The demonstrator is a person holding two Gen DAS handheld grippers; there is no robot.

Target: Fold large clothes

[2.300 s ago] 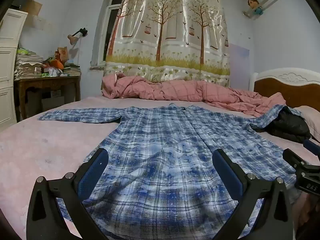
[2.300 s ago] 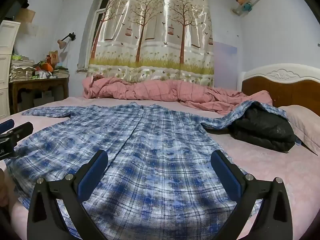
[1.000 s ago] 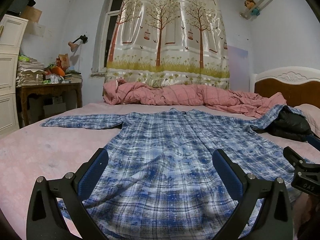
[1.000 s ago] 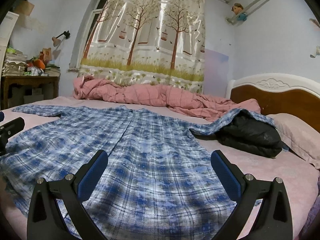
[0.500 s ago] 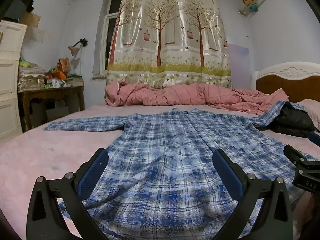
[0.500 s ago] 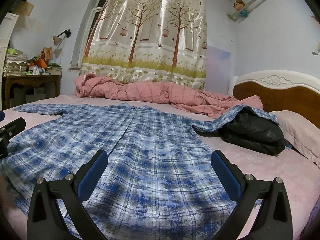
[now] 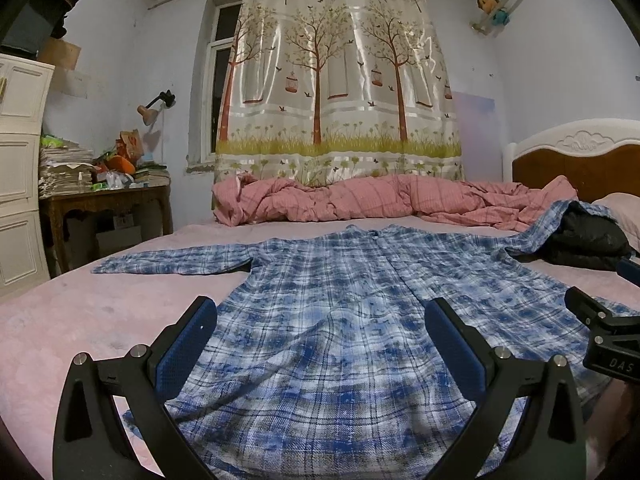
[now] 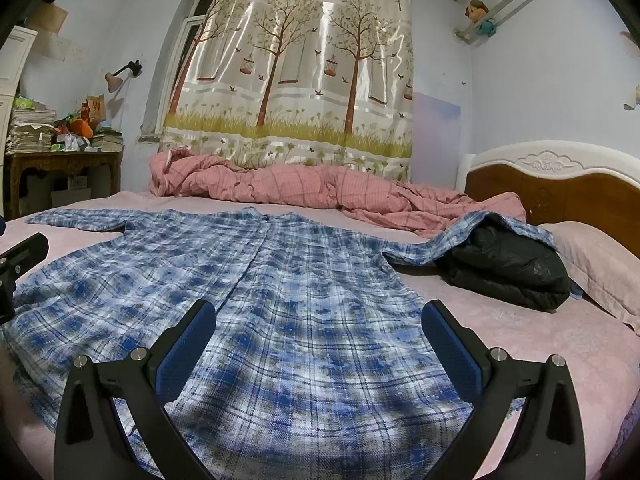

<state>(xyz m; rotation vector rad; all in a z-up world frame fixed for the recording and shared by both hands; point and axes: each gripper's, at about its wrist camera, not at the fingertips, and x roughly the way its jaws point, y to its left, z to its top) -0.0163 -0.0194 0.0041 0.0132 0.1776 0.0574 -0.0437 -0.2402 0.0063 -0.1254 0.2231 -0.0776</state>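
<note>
A long blue plaid shirt [image 7: 332, 320] lies spread flat on the pink bed [image 7: 80, 320], collar far, hem near; it also shows in the right wrist view [image 8: 280, 300]. Its left sleeve [image 7: 172, 262] stretches out flat. Its right sleeve [image 8: 448, 236] drapes over a black jacket [image 8: 508, 268]. My left gripper [image 7: 320, 344] is open and empty, low over the hem's left part. My right gripper [image 8: 318, 344] is open and empty, low over the hem's right part. Each gripper shows at the edge of the other's view.
A crumpled pink quilt [image 7: 380, 200] lies along the bed's far side under a tree-print curtain [image 7: 332, 80]. A pink pillow [image 8: 600, 264] and a wooden headboard [image 8: 560, 192] are on the right. A cluttered wooden desk [image 7: 104, 204] and white drawers [image 7: 20, 168] stand left.
Both grippers have sunk lower toward the hem, and the views have tilted up slightly. Both stay open. The shirt has not moved.
</note>
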